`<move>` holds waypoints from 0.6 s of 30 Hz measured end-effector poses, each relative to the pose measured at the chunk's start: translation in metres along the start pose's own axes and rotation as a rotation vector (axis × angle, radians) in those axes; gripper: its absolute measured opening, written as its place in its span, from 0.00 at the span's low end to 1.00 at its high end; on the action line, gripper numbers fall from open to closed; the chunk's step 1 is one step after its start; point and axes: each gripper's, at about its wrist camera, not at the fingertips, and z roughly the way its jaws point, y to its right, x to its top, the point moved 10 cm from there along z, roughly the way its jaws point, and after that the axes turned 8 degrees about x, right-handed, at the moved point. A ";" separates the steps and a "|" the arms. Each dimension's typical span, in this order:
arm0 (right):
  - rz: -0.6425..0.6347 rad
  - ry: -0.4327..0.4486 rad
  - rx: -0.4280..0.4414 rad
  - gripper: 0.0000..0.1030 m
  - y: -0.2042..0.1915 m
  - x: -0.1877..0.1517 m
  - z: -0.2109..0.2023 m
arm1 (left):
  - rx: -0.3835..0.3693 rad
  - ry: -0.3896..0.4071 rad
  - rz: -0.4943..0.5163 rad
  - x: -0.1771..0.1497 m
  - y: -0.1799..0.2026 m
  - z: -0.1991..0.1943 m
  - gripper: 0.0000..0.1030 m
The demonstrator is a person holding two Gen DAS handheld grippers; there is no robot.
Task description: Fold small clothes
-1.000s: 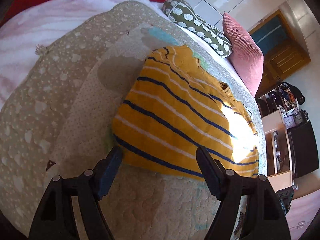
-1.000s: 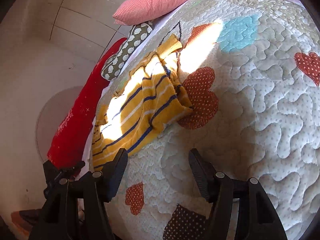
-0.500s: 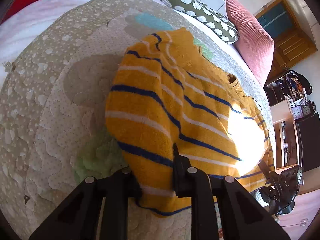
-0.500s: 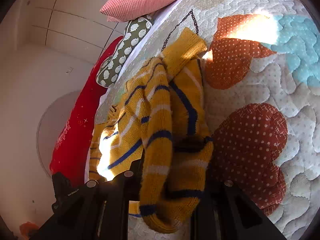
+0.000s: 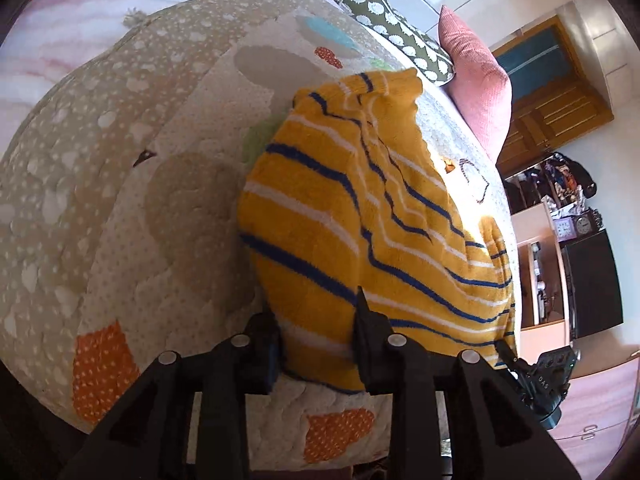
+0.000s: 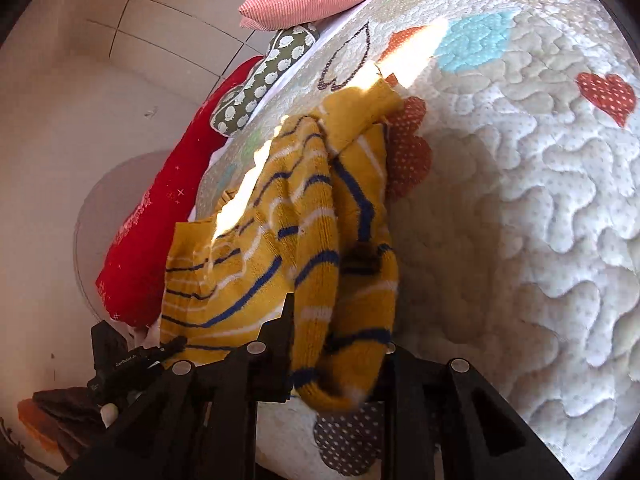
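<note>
Sunlight is falling in a bright strip across the quilted bed [image 6: 540, 200]. A pink pillow [image 5: 476, 92] and a dotted green cushion [image 5: 392, 28] are lying at its far edge, a wooden door [image 5: 552, 92] is standing beyond, and glossy tiles [image 6: 160, 12] are covering the wall.

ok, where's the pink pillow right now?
The pink pillow sits at the far edge of the quilt, upper right in the left wrist view and top centre in the right wrist view, beside the green patterned pillow and beyond the yellow striped sweater.

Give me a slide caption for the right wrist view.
Right gripper shut on yellow striped sweater above heart-patterned quilt.
</note>
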 end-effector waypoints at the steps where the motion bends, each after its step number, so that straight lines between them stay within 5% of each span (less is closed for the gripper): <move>1: 0.009 0.014 0.011 0.28 0.002 -0.002 -0.009 | -0.016 0.016 -0.008 0.000 -0.003 -0.009 0.30; 5: -0.033 0.119 -0.034 0.41 -0.004 0.015 -0.054 | 0.023 0.141 0.046 0.004 -0.004 -0.054 0.31; 10: -0.106 0.187 -0.040 0.46 -0.031 0.028 -0.074 | 0.116 0.216 0.231 0.044 0.031 -0.068 0.47; 12: -0.113 0.183 -0.022 0.46 -0.038 0.024 -0.067 | 0.133 0.218 0.324 0.071 0.048 -0.054 0.61; 18: -0.137 0.113 -0.019 0.46 -0.047 -0.008 -0.040 | 0.256 0.141 0.457 0.140 0.070 0.034 0.61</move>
